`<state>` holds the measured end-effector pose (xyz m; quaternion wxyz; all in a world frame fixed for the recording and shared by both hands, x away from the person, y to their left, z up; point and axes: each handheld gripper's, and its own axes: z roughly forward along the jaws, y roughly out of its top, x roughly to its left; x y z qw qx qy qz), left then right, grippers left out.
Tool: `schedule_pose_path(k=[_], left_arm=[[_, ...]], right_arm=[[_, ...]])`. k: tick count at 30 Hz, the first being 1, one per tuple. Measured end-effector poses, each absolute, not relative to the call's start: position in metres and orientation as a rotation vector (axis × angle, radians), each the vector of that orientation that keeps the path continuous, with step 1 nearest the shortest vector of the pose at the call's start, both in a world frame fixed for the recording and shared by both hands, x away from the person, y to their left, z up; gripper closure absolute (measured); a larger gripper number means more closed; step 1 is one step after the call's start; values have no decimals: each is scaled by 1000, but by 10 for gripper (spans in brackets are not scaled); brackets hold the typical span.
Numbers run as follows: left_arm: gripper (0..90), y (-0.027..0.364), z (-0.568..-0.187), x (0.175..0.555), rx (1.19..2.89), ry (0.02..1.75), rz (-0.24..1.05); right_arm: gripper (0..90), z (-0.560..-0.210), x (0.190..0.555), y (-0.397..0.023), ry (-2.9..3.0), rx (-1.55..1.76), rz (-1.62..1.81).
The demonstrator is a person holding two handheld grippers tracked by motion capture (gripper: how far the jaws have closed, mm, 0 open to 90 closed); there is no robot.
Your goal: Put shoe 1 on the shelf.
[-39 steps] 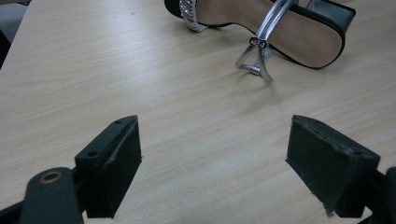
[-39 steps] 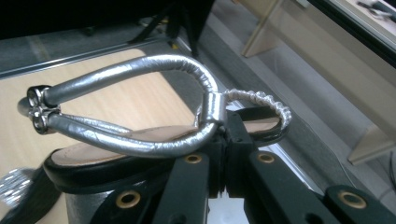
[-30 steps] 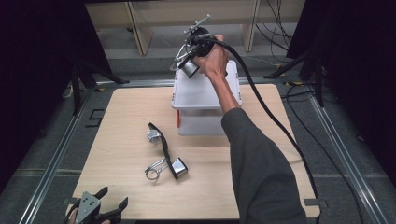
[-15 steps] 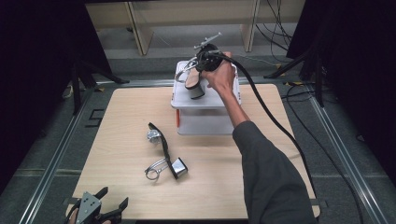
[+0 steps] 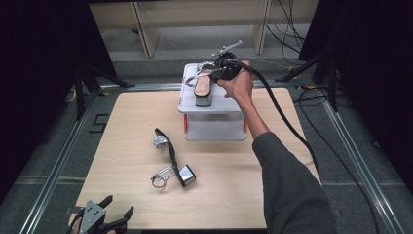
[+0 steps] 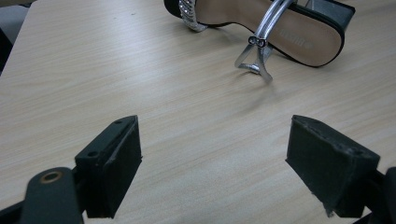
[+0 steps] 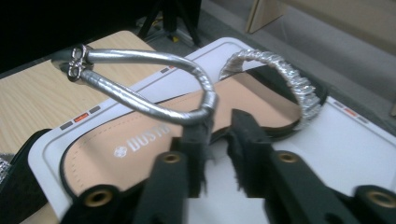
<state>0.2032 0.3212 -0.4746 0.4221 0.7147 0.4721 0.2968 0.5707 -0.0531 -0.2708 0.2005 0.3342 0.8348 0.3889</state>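
Observation:
A tan-soled sandal (image 5: 202,88) with a silver ankle strap and a rhinestone toe band lies on top of a white box (image 5: 214,129). My right gripper (image 5: 208,76) hovers just over it. In the right gripper view its jaws (image 7: 219,128) have just been opening. They stand slightly apart, with the silver strap (image 7: 154,109) resting against the left jaw's tip and not pinched. The matching sandal (image 5: 168,152) lies on its side in the middle of the table. My left gripper (image 5: 119,205) rests open at the near left edge, and in its own view it (image 6: 212,149) faces that sandal (image 6: 280,28).
The wooden table (image 5: 292,161) sits inside a metal rail frame (image 5: 58,161). The white box stands at its far middle edge. The right gripper's thick black cable (image 5: 287,122) trails across the right side. Dark stands and pale cabinets lie beyond the table.
The right hand came down and set the sandal flat on the white box, and its jaws parted off the strap. The left gripper and the table sandal stayed put.

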Motion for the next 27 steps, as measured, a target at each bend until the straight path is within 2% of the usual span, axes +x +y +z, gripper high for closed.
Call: schedule_pose_path(k=[3, 5, 8, 10, 11, 12, 14, 15, 20, 27], left_arm=[[173, 321, -474, 203, 1791, 1189, 741], [173, 321, -474, 203, 1792, 1189, 743], [173, 321, -474, 203, 1787, 1191, 741], [173, 321, -474, 204, 1777, 1196, 739], [173, 321, -474, 204, 1777, 1196, 739], [173, 321, -474, 204, 1779, 1196, 736], [173, 321, -474, 204, 1778, 1198, 740], [173, 321, -474, 204, 1778, 1200, 744], [173, 321, -474, 204, 1780, 1202, 745], [173, 321, -474, 205, 1786, 1205, 737]], right_arm=[[524, -260, 551, -66, 2291, 985, 1155], [480, -255, 539, -75, 2262, 979, 1223], [460, -250, 522, -81, 2270, 948, 1233], [464, -249, 491, -82, 2323, 833, 1204], [464, -249, 491, -82, 2323, 833, 1204], [464, -253, 470, -79, 2371, 769, 1220], [463, -257, 461, -78, 2401, 743, 1227], [454, -268, 444, -72, 2451, 705, 1218], [448, -301, 416, -60, 2529, 633, 1206], [445, -331, 396, -43, 2578, 574, 1180]])
